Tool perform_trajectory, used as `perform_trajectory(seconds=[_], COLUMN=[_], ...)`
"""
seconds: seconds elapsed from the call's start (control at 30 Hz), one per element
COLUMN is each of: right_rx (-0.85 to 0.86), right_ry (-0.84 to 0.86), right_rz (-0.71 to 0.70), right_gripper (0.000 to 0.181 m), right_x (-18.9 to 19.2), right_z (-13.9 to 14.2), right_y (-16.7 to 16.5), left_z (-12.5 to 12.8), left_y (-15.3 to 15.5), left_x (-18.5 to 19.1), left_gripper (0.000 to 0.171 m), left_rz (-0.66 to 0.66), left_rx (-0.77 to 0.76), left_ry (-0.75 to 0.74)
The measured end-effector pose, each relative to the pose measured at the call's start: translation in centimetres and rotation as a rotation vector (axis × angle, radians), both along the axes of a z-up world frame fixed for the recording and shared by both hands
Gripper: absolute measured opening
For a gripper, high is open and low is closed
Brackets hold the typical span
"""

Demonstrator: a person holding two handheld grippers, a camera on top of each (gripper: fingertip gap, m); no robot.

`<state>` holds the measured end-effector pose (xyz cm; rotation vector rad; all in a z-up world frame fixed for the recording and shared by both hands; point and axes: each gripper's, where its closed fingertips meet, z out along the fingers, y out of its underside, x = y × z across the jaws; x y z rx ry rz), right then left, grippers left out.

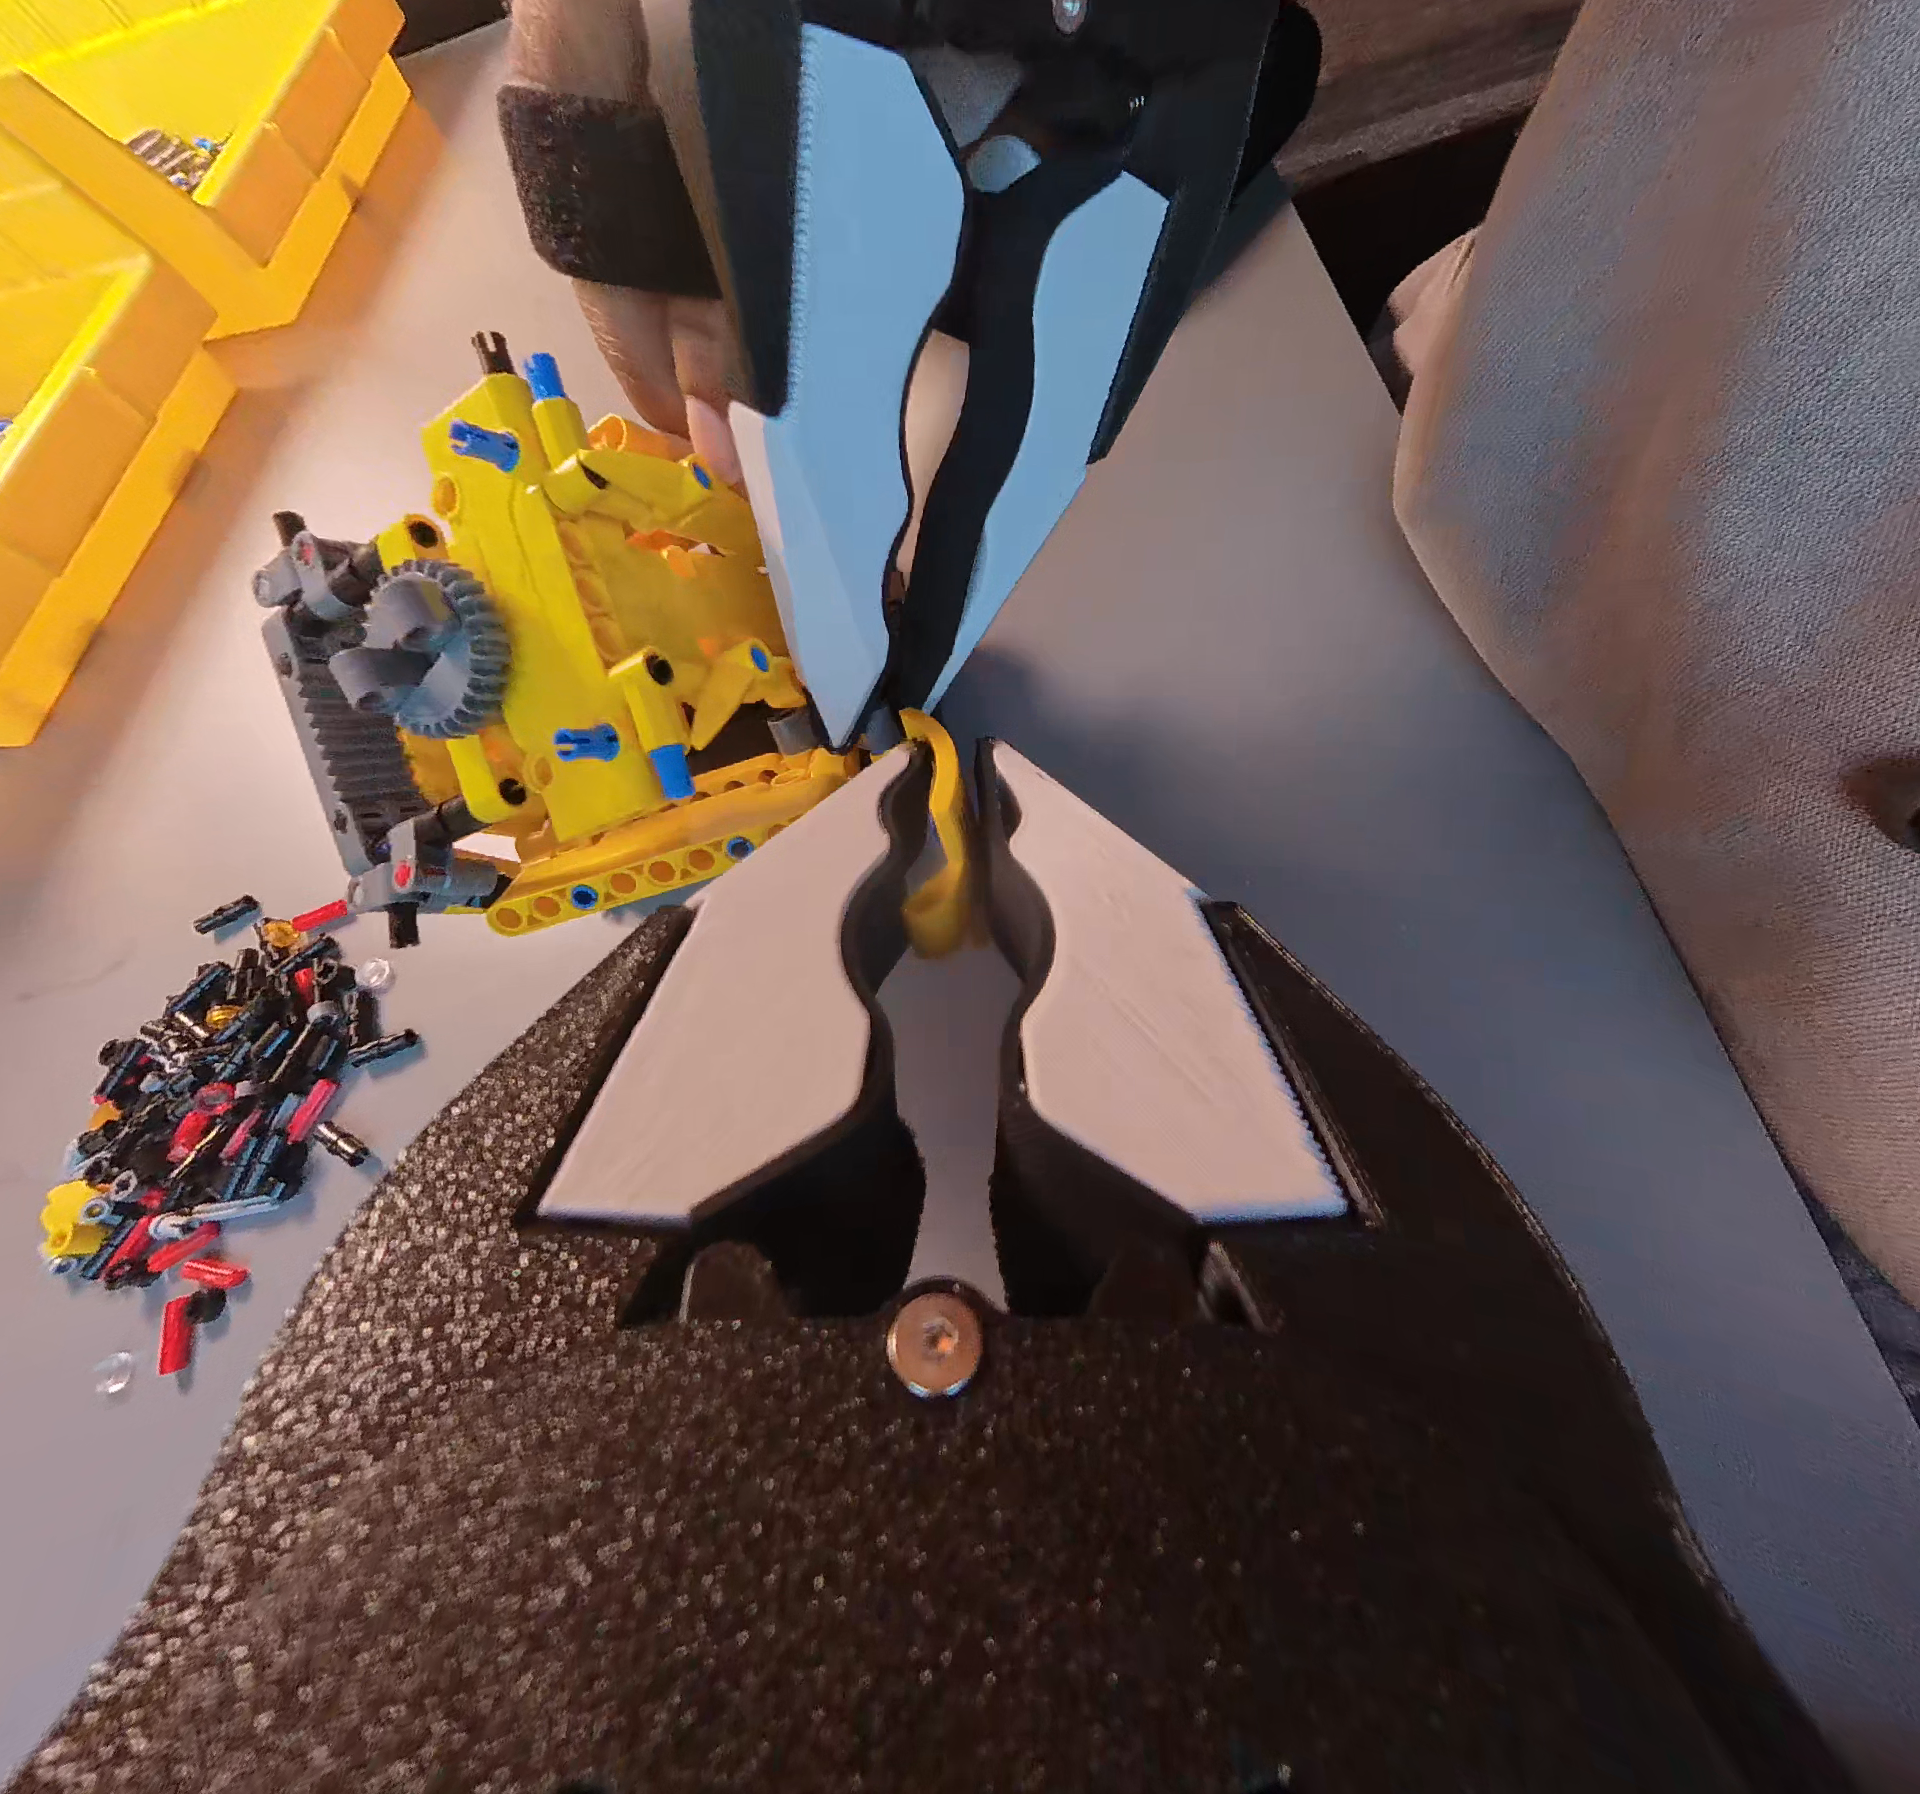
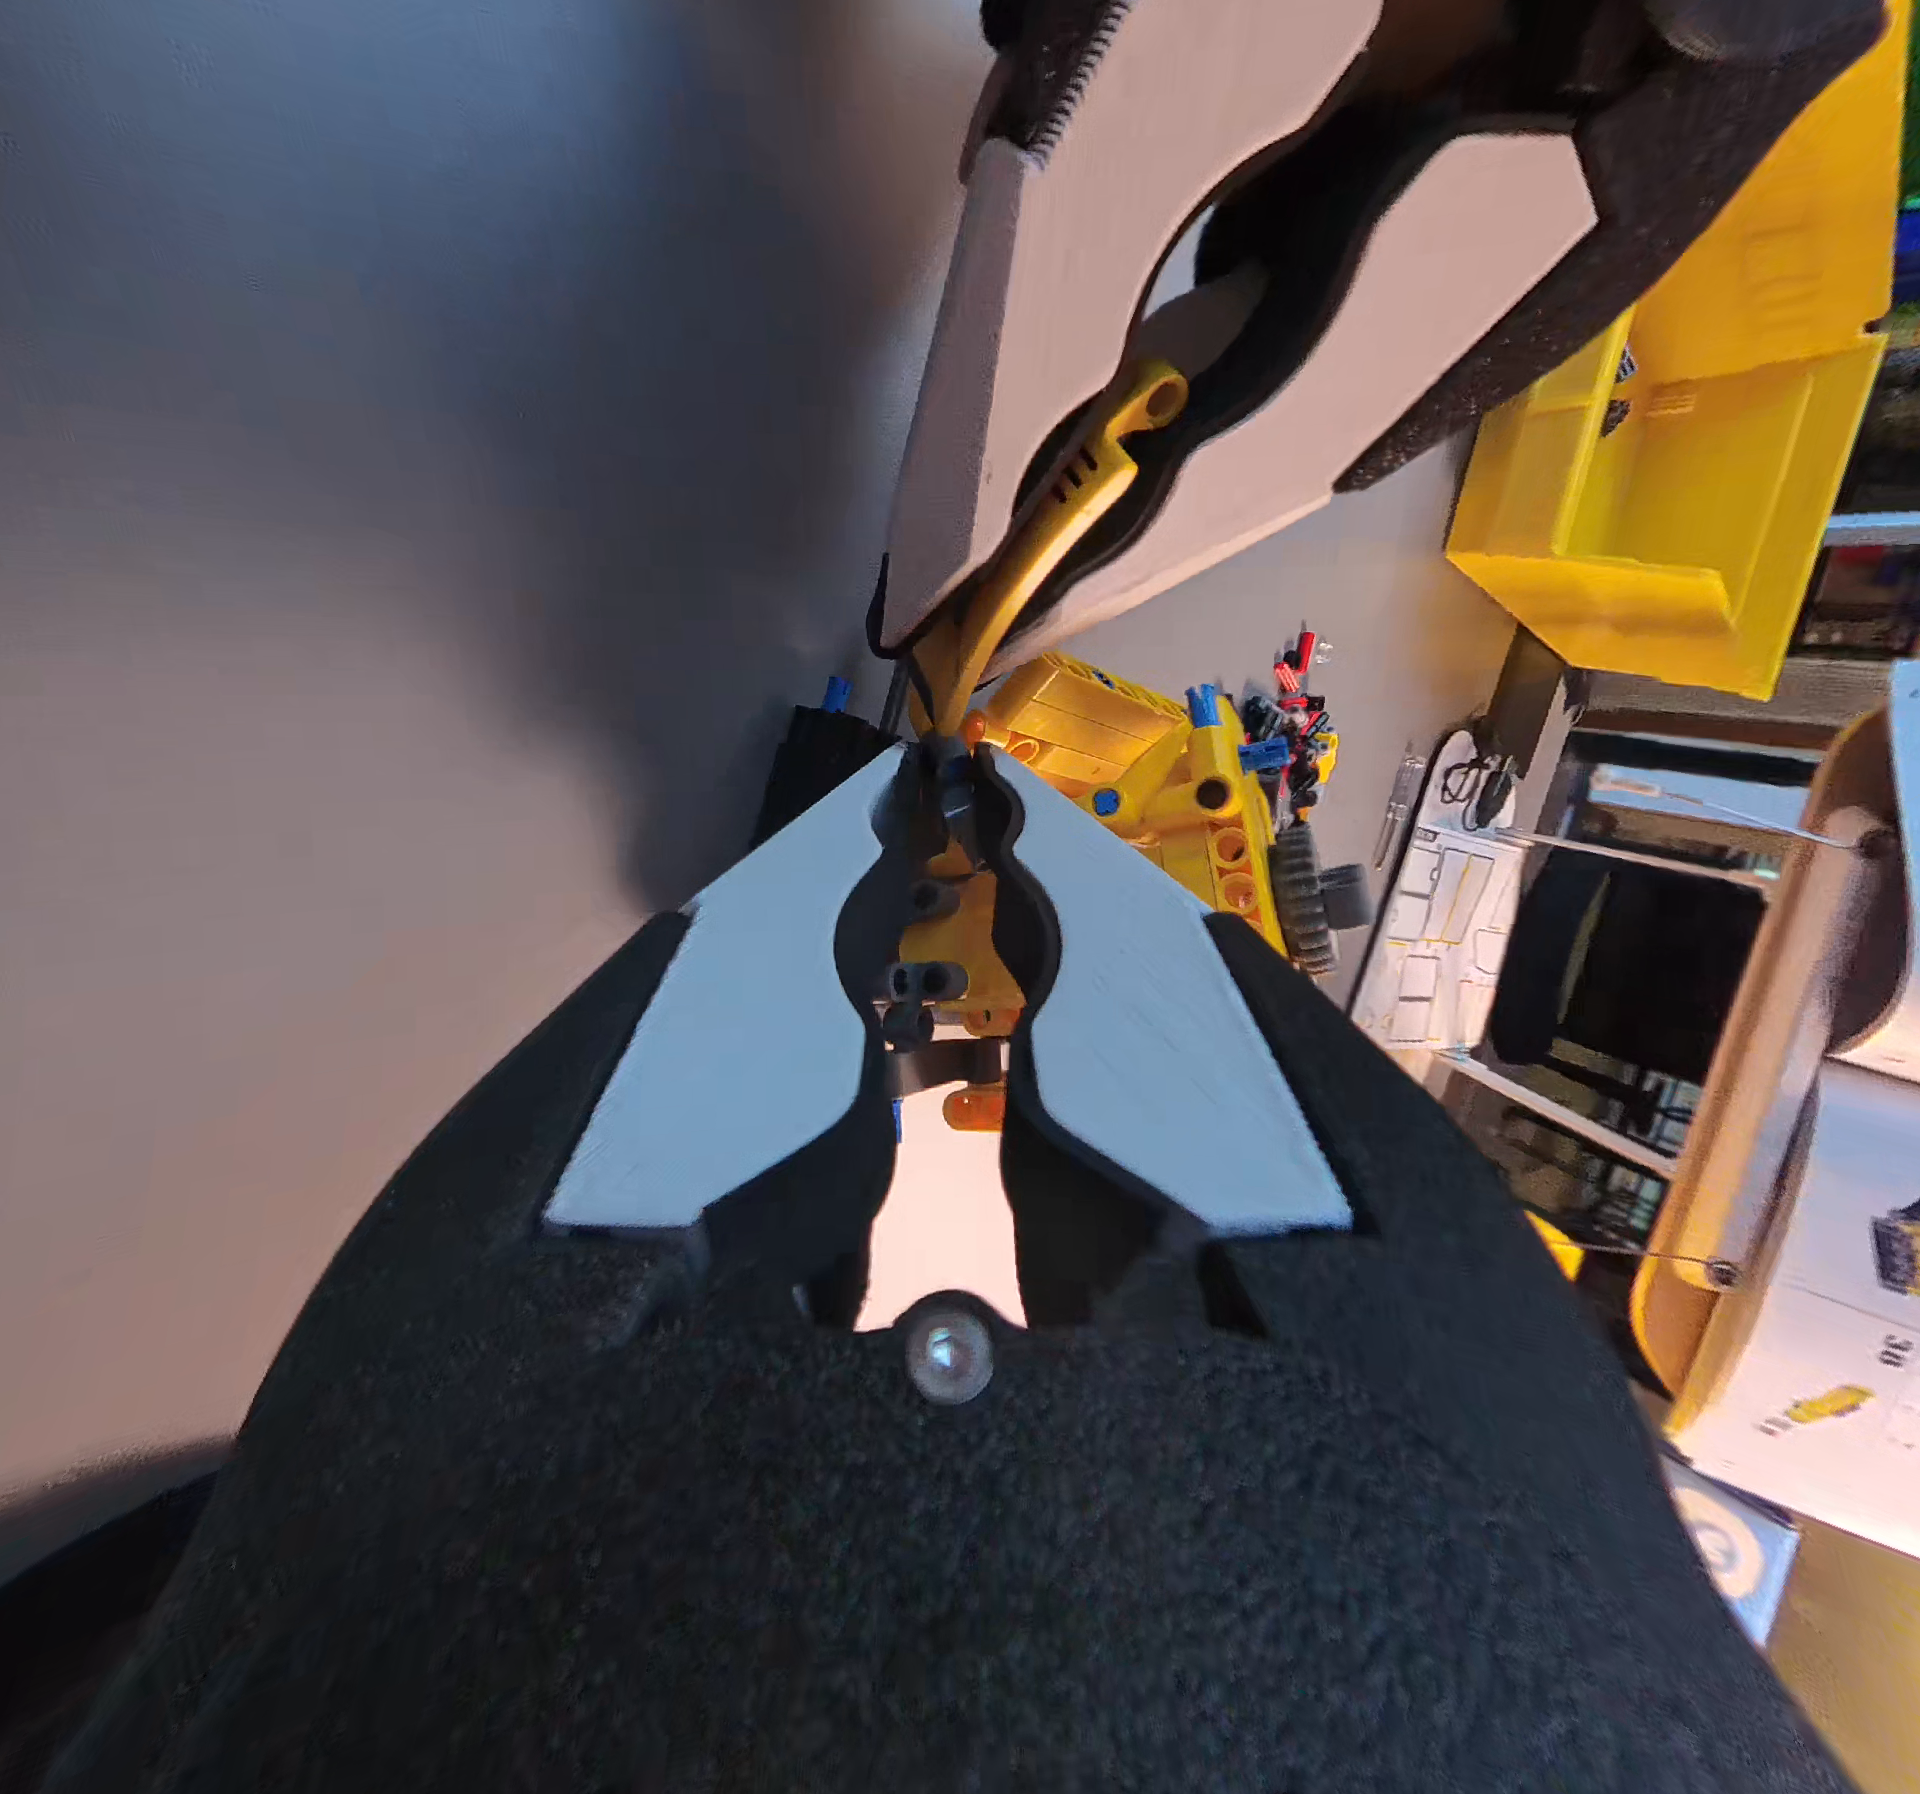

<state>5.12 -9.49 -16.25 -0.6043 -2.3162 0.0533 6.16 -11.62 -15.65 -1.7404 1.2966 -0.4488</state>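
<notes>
Because both grippers meet at 1 small joint, the step in hand looks like a fitting job that wants steadiness more than force, though that is a judgement from how things lie. The grey desk (image 1: 1299,705) carries everything: 2 yellow bins (image 1: 187,134) at its far left, then the yellow brick model (image 1: 582,664) lying tilted near the middle, with a grey gear (image 1: 457,648) on its side. A heap of small black and red pins (image 1: 208,1131) lies apart from the model, nearer the camera.

The left gripper (image 1: 940,757) is clamped on a curved yellow piece (image 1: 948,861), which runs back between its fingers. The right gripper (image 2: 940,757) is closed on a small dark grey connector (image 2: 954,788) at the model's near corner, its tips almost touching the left gripper's.

To do this well, the right gripper should brace the model while the left lines the curved piece's end up squarely with the connector and presses along its axis. A skewed push could slip the thin piece out of the fingers or tip the model.
</notes>
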Motion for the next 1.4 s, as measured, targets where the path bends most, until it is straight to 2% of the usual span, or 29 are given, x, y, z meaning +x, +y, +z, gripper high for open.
perform_trajectory(seconds=[0.1, 0.27, 0.43, 0.77, 0.83, 0.9, 0.93, 0.97, 1.03, 1.1, 1.17, 1.27, 1.33, 1.4], right_rx=[-0.003, -0.217, -0.388, -0.4, -0.333, -0.379, -0.394, -0.408, -0.393, -0.385, -0.486, -0.708, -0.837, -0.897], right_ry=[0.038, 0.108, 0.178, 0.13, 0.101, 0.107, 0.104, 0.104, 0.103, 0.08, 0.069, 0.084, 0.163, 0.241], right_rz=[-0.035, -0.092, -0.132, 0.001, -0.018, -0.064, -0.06, -0.06, -0.045, -0.038, -0.015, 0.013, 0.016, -0.006], right_gripper=[0.008, 0.007, 0.007, 0.005, 0.005, 0.004, 0.005, 0.006, 0.007, 0.008, 0.015, 0.02, 0.022, 0.023], right_x=[-0.5, -0.8, -1.0, -0.7, 0.1, 0.9, 1.0, 0.7, -0.1, -0.4, -0.3, -0.2, -0.7, -1.2], right_z=[0.5, 1.6, 3.5, 2.9, 2.4, 2.7, 2.8, 2.8, 2.4, 1.8, 2.1, 5.1, 8.1, 10.2], right_y=[0.5, 0.7, 0.7, -0.1, 1.4, 2.9, 2.7, 2.2, 1.4, 1.0, -0.5, -2.3, -2.3, -1.6], left_z=[1.0, 2.5, 3.8, 2.6, -1.3, -1.1, -0.7, 0.6, 3.3, 4.7, 5.5, 6.7, 8.0, 9.3], left_y=[0.7, 1.5, 2.3, 1.2, 1.6, 0.0, 0.3, 1.1, 1.7, 1.9, 1.6, 0.9, 0.4, -0.1], left_x=[-0.4, -1.0, -0.5, -0.9, -5.2, -5.2, -5.5, -5.4, -4.8, -5.2, -5.6, -5.8, -5.8, -5.6], left_gripper=[0.008, 0.021, 0.004, 0.001, 0.001, 0.001, 0.001, 0.001, 0.001, 0.001, 0.001, 0.001, 0.001, 0.001], left_rz=[0.046, 0.125, 0.175, 0.092, 0.177, 0.147, 0.158, 0.179, 0.179, 0.185, 0.192, 0.15, 0.1, 0.056], left_rx=[0.029, 0.082, 0.156, 0.103, 0.059, -0.049, -0.028, 0.016, -0.017, -0.063, -0.122, -0.19, -0.186, -0.175], left_ry=[-0.081, -0.178, -0.21, 0.003, 0.265, 0.07, 0.075, 0.027, -0.162, -0.29, -0.412, -0.596, -0.68, -0.747])
